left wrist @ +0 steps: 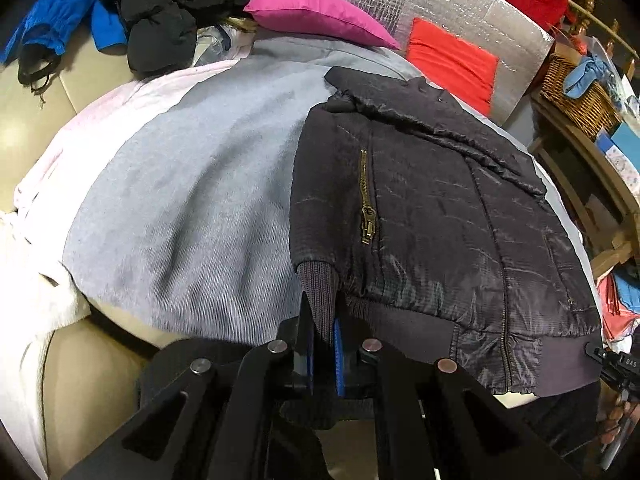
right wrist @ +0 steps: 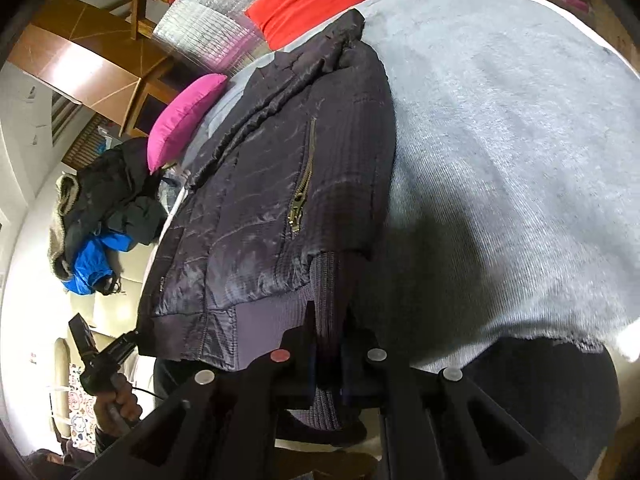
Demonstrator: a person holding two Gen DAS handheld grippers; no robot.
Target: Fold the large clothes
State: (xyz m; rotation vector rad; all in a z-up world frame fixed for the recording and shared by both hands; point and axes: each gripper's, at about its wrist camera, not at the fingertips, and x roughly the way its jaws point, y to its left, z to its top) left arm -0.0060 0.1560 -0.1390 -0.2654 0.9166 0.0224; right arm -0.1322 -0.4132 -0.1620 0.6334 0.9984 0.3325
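Ribbed cuffs sit in both of your tools. Your left gripper [left wrist: 322,332] has its jaws pressed together on the knit cuff [left wrist: 318,284] at one bottom corner of the dark quilted jacket [left wrist: 432,216]; your right gripper [right wrist: 328,344] is likewise pinched tight on the ribbed cuff [right wrist: 326,280] at the jacket's opposite bottom corner. From the right wrist view you can see your other hand [right wrist: 116,400] off the jacket's hem, wrapped around the handle of its tool.

The jacket lies spread, front up, on a grey blanket [left wrist: 192,184], its ribbed hem [left wrist: 404,320] nearest you and its collar [left wrist: 400,104] farthest. A brass pocket zipper [left wrist: 366,200] runs up the panel just beyond the left cuff; a matching one shows in the right wrist view. The blanket extends well past the jacket on both sides, over a pale pink sheet [left wrist: 80,136] and a cream sofa [left wrist: 80,360].

Beyond the jacket's collar, a magenta cushion [left wrist: 316,12] rests on the blanket's far edge, and a red cushion [left wrist: 452,64] leans against a silver quilted panel [left wrist: 448,4]. Away from the jacket, past the magenta cushion, a heap of black clothing [left wrist: 168,12] and a blue garment [left wrist: 52,16] lie on the sofa. On the jacket's other side stands a wicker basket [left wrist: 576,92].
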